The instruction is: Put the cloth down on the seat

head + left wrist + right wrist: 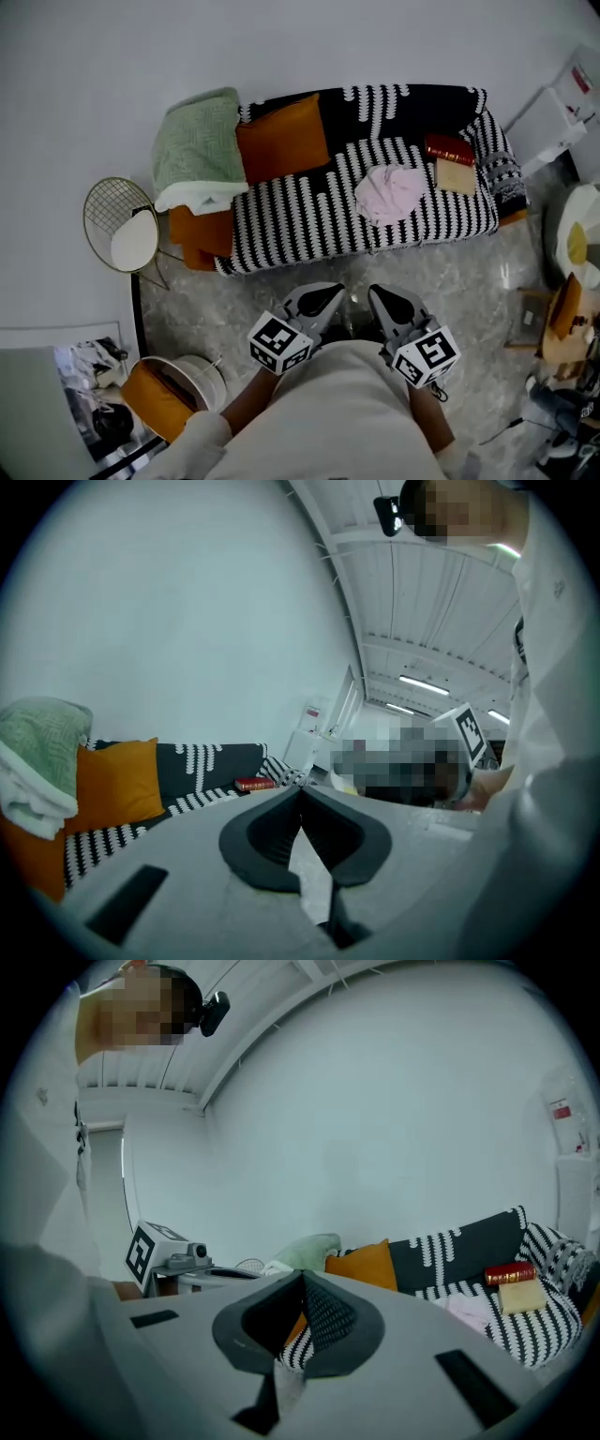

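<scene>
Lying crumpled on the seat of the black-and-white patterned fabric sofa, the pale pink cloth sits right of centre, free of both grippers. Small red hardback book just behind and to the right of the cloth, near the backrest; flat tan rectangular block just in front of the book, close beside the cloth's right edge. Square burnt-orange cushion leans on the backrest toward the sofa's left end. Sage-green knitted throw draped over the left arm, a white layer showing under its lower edge. Round gold wire side table stands beside that end, against the white wall. Left gripper: jaws pressed together tip to tip, nothing between them. Right gripper: same, jaws fully closed and empty, sofa and cloth visible beyond its tips. Both tools are held low and side by side, close against the person's pale-clothed torso, over the grey marbled floor, well apart from the sofa's front edge and the cloth.
</scene>
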Demonstrator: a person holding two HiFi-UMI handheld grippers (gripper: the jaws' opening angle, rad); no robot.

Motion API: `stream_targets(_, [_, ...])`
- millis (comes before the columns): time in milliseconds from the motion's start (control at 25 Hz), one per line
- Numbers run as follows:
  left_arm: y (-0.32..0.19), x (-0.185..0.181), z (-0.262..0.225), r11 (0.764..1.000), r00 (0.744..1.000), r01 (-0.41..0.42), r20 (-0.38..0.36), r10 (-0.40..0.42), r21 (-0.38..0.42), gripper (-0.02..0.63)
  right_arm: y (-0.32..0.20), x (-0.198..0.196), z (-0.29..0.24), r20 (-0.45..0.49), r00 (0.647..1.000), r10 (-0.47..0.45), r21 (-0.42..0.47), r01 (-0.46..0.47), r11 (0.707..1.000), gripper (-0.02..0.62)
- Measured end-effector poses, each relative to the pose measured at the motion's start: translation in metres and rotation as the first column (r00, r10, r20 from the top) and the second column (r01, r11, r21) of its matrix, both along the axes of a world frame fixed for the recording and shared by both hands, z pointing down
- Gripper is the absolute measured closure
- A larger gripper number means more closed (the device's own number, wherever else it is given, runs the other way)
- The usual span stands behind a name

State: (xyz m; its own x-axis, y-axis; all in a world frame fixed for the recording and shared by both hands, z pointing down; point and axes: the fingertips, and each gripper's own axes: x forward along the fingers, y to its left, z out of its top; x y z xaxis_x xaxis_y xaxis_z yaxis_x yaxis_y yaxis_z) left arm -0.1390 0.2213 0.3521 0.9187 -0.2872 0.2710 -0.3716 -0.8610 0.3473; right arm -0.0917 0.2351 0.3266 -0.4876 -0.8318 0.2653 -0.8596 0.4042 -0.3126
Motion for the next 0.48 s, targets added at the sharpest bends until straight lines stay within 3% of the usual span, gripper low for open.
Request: stream_targets(480, [0.008, 0.011, 0.002, 0.999, 0.999, -0.036, 0.003, 0.036, -0.004, 0.595, 0.01, 0.0, 0.004, -0.027, 1.0, -0.002, -0.006, 0.002, 1.0, 0.587])
